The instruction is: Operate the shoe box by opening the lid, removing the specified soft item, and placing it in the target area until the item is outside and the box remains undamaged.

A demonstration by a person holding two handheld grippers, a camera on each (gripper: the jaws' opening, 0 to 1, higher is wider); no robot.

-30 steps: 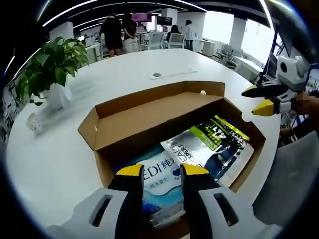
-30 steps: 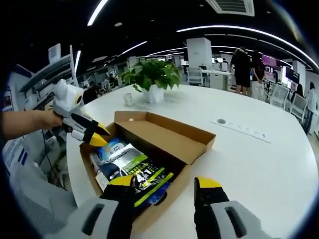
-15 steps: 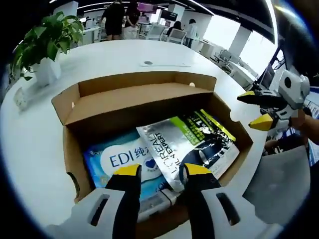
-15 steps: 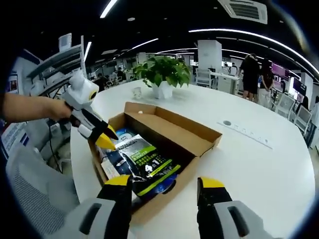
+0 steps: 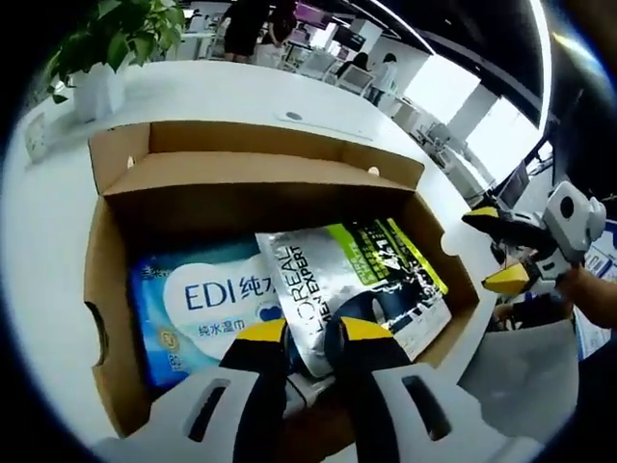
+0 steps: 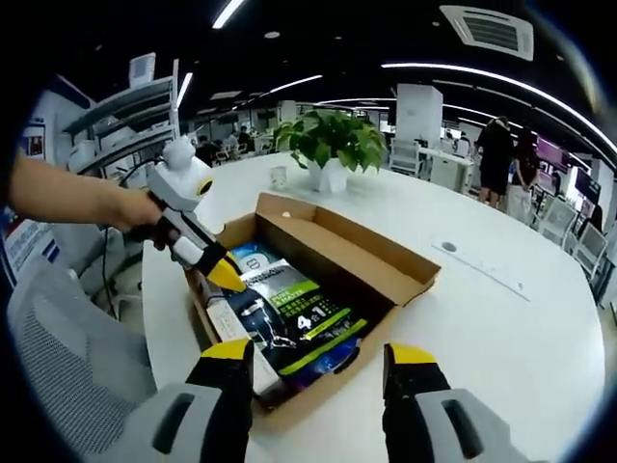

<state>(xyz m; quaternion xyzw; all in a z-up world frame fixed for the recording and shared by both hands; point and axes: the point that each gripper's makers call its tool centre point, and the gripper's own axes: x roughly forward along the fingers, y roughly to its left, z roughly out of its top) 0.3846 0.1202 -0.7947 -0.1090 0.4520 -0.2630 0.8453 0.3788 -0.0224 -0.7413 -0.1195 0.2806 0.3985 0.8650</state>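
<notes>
The cardboard shoe box (image 5: 241, 176) lies open on the white table, its lid (image 6: 371, 258) folded back. Inside lie a blue EDI wipes pack (image 5: 198, 301) and, partly over it, a silver, black and green pouch (image 5: 359, 275), which the right gripper view also shows (image 6: 299, 318). My left gripper (image 5: 312, 334) reaches into the box's near end, jaws a narrow gap apart with the pouch's near corner between them. It also appears in the right gripper view (image 6: 228, 276). My right gripper (image 6: 318, 357) hovers wide open before the box's end; the left gripper view catches it beside the box's right side (image 5: 496, 249).
A potted plant (image 6: 333, 147) and a small white cup (image 6: 279, 177) stand on the table (image 6: 521, 338) beyond the box. A flat socket strip (image 6: 472, 258) lies to the right. A grey mesh chair (image 6: 67, 371) sits at the table edge. People stand far behind.
My left gripper has dropped lower into the box and its jaws have narrowed around the pouch's near corner. The right gripper stays open at the box's end.
</notes>
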